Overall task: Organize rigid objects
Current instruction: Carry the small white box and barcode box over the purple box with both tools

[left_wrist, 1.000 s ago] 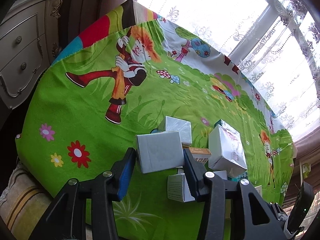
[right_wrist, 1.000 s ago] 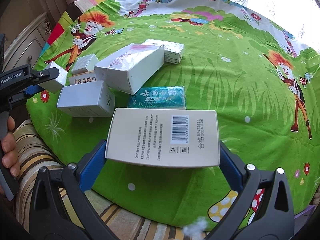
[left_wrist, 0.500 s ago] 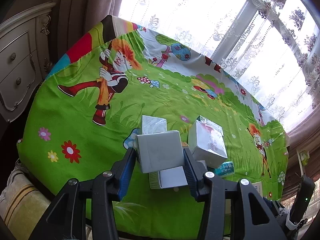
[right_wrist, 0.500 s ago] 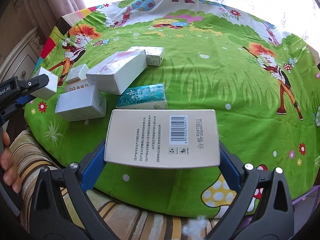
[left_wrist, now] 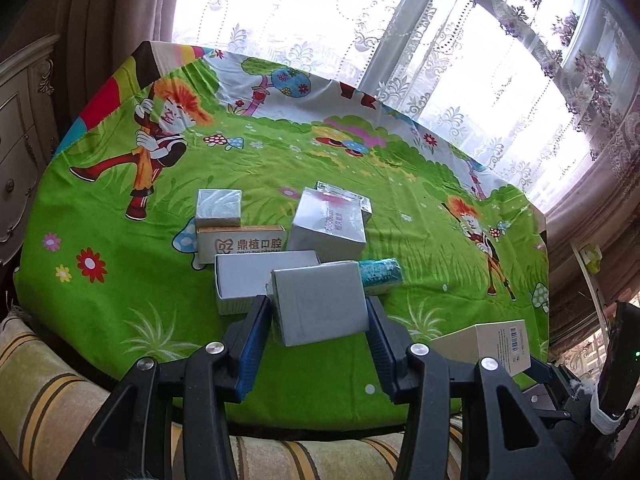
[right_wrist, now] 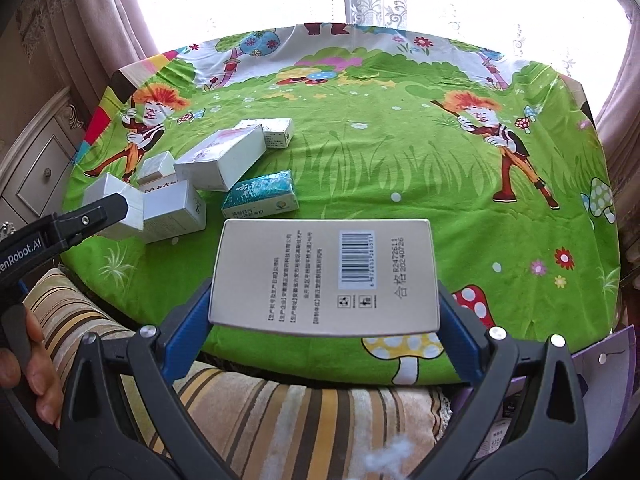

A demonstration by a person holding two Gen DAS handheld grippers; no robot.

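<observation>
My left gripper (left_wrist: 320,312) is shut on a small grey-white box (left_wrist: 320,302), held above the near table edge; it also shows in the right wrist view (right_wrist: 116,210). My right gripper (right_wrist: 324,312) is shut on a flat beige box with a barcode (right_wrist: 324,276), also seen in the left wrist view (left_wrist: 488,344). On the green cartoon tablecloth (right_wrist: 400,168) lie several boxes: a big white box (right_wrist: 220,158), a teal pack (right_wrist: 262,194), a white box (right_wrist: 174,212), an orange-striped box (left_wrist: 240,242) and a small grey box (left_wrist: 219,208).
A striped cushion (right_wrist: 280,408) runs along the table's near edge. A carved cabinet (left_wrist: 16,140) stands at the left. Lace curtains (left_wrist: 440,40) and a window are behind the table. The tablecloth's right half (right_wrist: 460,200) holds only printed pictures.
Both grippers have drawn back and up from the table with their boxes still held. More of the table and the box cluster shows in both views.
</observation>
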